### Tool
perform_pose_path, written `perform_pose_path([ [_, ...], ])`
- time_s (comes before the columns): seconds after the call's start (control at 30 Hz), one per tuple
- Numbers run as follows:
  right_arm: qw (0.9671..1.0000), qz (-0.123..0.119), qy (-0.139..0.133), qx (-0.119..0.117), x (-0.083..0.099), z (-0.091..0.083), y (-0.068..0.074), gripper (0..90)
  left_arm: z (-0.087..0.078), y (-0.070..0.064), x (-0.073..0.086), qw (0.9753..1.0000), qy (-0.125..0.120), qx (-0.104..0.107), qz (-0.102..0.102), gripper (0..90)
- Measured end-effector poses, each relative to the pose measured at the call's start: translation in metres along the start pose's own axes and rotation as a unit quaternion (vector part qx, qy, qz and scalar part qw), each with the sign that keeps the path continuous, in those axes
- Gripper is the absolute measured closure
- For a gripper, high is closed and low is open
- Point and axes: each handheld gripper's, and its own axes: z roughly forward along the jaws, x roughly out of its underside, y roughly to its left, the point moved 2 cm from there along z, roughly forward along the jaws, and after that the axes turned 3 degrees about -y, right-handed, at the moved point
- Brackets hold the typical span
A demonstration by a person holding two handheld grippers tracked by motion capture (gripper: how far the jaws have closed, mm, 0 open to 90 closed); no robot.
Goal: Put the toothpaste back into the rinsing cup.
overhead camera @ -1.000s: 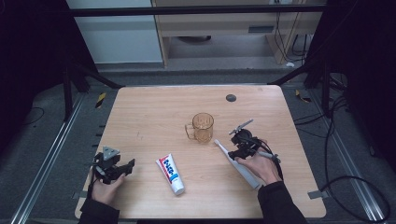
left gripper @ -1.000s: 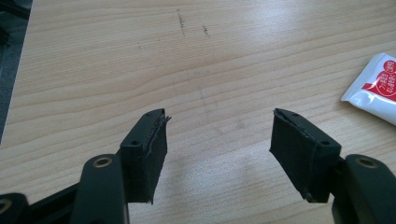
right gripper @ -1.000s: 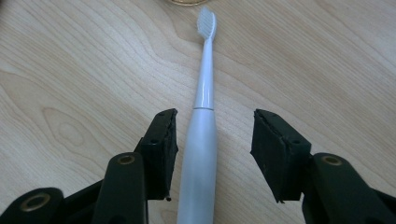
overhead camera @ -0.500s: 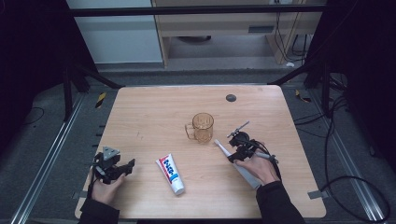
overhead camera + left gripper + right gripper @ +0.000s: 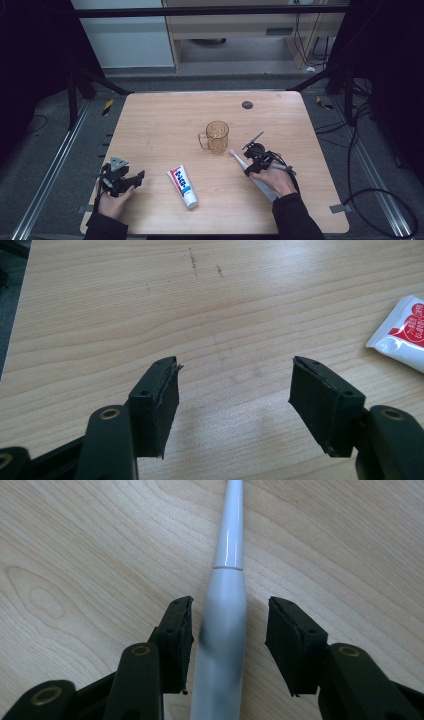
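One toothbrush (image 5: 222,615) sits between your right gripper's (image 5: 230,630) open jaws, not clamped. One cup (image 5: 217,136) just beyond, one tube (image 5: 183,185) near your left gripper (image 5: 232,390), open over bare table (image 5: 100,315).

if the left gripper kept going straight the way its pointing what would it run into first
Probably nothing: the left gripper faces bare table ahead of its open jaws. The toothpaste tube lies off to the right of that line.

Your table (image 5: 165,120) is pale wood with a smooth, matt grain. The toothbrush (image 5: 225,595) looks like glossy white plastic. The cup (image 5: 217,136) is clear amber plastic, the tube (image 5: 183,185) shiny, and your gripper pads (image 5: 160,405) matt black, rough-edged.
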Motion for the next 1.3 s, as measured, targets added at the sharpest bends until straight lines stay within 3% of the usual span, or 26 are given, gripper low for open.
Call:
perform_pose_path([
  [0.5,0.9996,-0.001,0.025,-0.01,0.001,0.011,0.002,61.2,0.0,0.0,0.0,1.0,0.0,0.001,-0.001,35.4],
  [0.87,0.9993,0.015,0.029,-0.016,0.0,0.011,0.001,66.8,0.0,0.0,0.0,1.0,0.0,0.0,-0.001,35.4],
  [1.3,0.9995,0.023,-0.005,-0.023,0.002,-0.007,-0.001,67.1,0.001,-0.001,0.0,1.0,0.0,0.0,-0.001,35.4],
])
